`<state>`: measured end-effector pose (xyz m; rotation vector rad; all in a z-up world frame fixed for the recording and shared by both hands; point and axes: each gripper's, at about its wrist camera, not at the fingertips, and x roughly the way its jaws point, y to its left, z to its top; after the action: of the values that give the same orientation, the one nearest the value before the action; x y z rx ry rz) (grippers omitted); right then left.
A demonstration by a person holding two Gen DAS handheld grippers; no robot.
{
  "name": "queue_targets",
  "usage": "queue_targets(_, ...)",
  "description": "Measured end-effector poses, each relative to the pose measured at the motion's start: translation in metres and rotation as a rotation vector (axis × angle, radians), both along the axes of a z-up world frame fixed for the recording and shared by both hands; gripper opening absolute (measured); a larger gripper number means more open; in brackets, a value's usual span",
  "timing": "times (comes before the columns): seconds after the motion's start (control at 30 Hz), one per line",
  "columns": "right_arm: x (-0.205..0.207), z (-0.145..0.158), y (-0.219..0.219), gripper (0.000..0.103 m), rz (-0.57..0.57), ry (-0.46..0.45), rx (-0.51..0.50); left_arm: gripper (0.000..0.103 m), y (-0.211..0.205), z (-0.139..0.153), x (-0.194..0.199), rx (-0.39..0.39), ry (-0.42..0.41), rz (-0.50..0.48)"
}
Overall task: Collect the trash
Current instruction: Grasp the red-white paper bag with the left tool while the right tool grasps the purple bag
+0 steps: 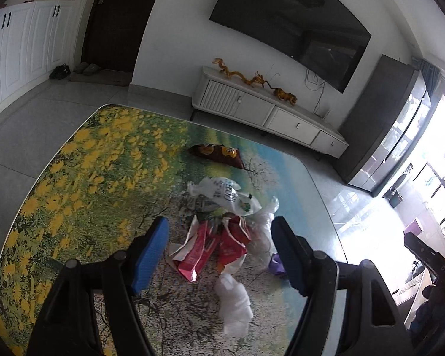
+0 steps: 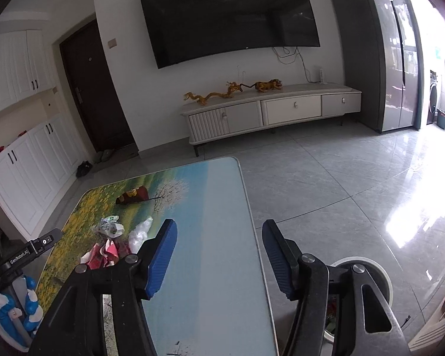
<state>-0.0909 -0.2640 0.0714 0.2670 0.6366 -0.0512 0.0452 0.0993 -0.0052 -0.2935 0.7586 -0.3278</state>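
Both grippers, left gripper and right gripper, gaped wide, fingers empty; wrappers and bags littered the tabletop mid-frame, seemingly mostly uncollected.

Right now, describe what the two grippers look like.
The left gripper and the right gripper look alike: black plastic frames with cut-outs, silver pivot bolts and ribbed blue finger pads. The right wrist view shows white "GenRobot.AI" lettering on the left one's body.
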Motion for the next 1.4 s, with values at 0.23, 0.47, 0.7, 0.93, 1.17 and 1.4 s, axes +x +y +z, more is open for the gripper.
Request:
queue_targets(0.23,0.036,-0.038,0.049,0.058,0.171,0.095,0.041,0.070,0.000,-0.039,0.012,0.022,0.096,-0.045)
queue_targets(0.47,0.056,-0.068,0.081,0.060,0.304,0.161,0.056,0.070,-0.009,-0.060,0.026,0.056,0.130,-0.101)
queue_targets(0.7,0.073,-0.094,0.099,0.060,0.363,0.221,0.053,0.064,-0.017,-0.072,0.039,0.079,0.151,-0.145)
queue_targets(0.93,0.083,-0.107,0.100,0.060,0.370,0.250,0.060,0.043,-0.009,-0.077,0.040,0.070,0.145,-0.153)
queue_targets(1.17,0.089,-0.117,0.105,0.060,0.394,0.266,0.071,0.026,-0.001,-0.078,0.035,0.060,0.126,-0.156)
queue_targets(1.4,0.089,-0.120,0.109,0.040,0.414,0.277,0.072,0.016,0.008,-0.074,0.030,0.041,0.108,-0.131)
